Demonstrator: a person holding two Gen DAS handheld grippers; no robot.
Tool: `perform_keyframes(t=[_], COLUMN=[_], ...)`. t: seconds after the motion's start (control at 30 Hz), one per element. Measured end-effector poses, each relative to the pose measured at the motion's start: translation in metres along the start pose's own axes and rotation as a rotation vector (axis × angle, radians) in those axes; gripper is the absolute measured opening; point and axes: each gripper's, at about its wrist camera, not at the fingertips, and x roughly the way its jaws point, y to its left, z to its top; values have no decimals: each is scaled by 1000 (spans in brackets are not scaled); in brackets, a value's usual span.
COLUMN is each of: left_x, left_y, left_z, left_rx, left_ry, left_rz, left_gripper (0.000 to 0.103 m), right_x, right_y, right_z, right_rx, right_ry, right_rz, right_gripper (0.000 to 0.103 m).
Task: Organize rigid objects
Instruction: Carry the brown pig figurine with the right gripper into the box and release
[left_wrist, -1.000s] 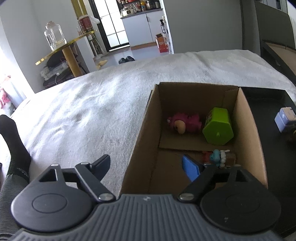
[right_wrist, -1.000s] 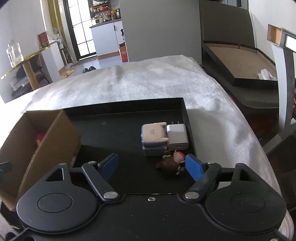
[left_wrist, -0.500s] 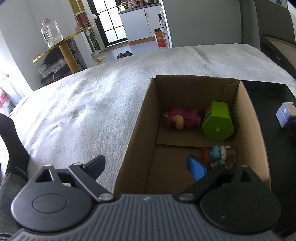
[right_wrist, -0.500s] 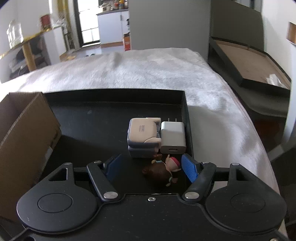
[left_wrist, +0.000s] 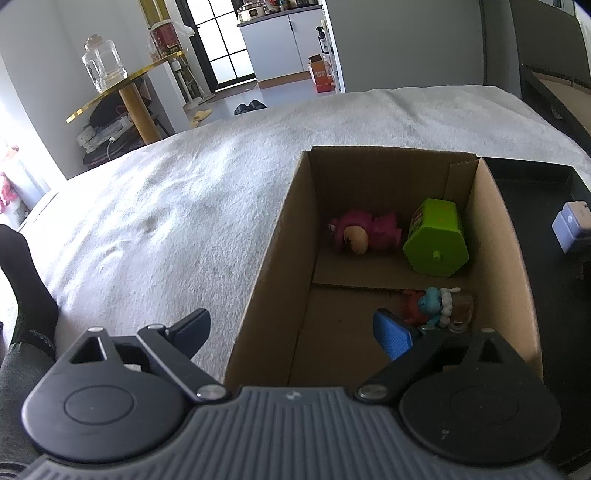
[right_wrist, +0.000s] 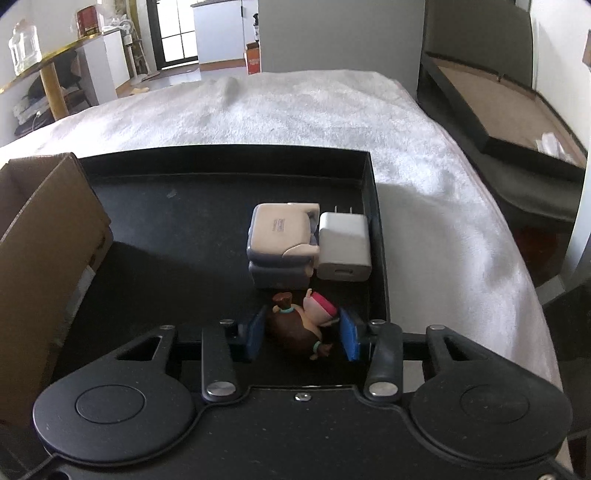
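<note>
A cardboard box (left_wrist: 511, 266) on the white bed holds a pink bear figure (left_wrist: 364, 234), a green hexagonal toy (left_wrist: 437, 238) and a small blue figure (left_wrist: 434, 304). My left gripper (left_wrist: 291, 328) is open and straddles the box's near left wall. In the right wrist view a black tray (right_wrist: 184, 221) holds a grey case (right_wrist: 282, 240), a white charger (right_wrist: 345, 245) and a brown-haired doll (right_wrist: 301, 325). My right gripper (right_wrist: 301, 334) has its blue pads on either side of the doll, narrowed around it; contact is unclear.
The box's wall (right_wrist: 44, 229) stands at the tray's left. A second black tray (right_wrist: 517, 122) lies beyond the bed's right edge. A gold side table (left_wrist: 122, 92) with a glass jar stands at the far left. A leg in a dark sock (left_wrist: 22, 273) rests at the left.
My right gripper has moved forward and closed in from wide open until its pads flank the doll. My left gripper has shifted slightly left along the box and stays open.
</note>
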Motion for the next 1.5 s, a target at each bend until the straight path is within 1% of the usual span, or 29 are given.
perform_keyframes(t=[0.1,0.27,0.43,0.7,0.83,1.13,1.23,1.3,1.43,1.5], left_x=[-1,-1,-2,-6,-7,-12,-13,-12,-11,-11], left_y=[1,4,7,14,15,19,18,18,20,20], left_z=[-1,-3,-4,-5,-7,-10,-11,-11,-11,-12], left_rx=[-4,-19,-24,-51,-52,-63,-60,-64,-85,-89], left_ry=[-3,2,-2,-15,-23,-52,-64,-61,-58,-58], left_rz=[-3,-7,-10,-30,-21,-56,-60,-73,-94,-102], left_gripper=[94,94,94,94,94,90,85,78,67,57], right_x=[-3,-18,-31,-52,-63,-78,-82,-84,-90,-91], right_y=[4,13,23,44,55,76,84,89,101,107], right_z=[-1,-1,5,15,19,30,34,37,43,44], right_rx=[-8,14,21,-20,-39,-60,-70,-76,-97,-103], right_ry=[2,-9,-25,-64,-85,-130,-145,-154,-173,-178], right_rz=[4,29,60,88,99,117,125,131,147,158], right_gripper=[42,42,42,42,42,42,42,42,42,42])
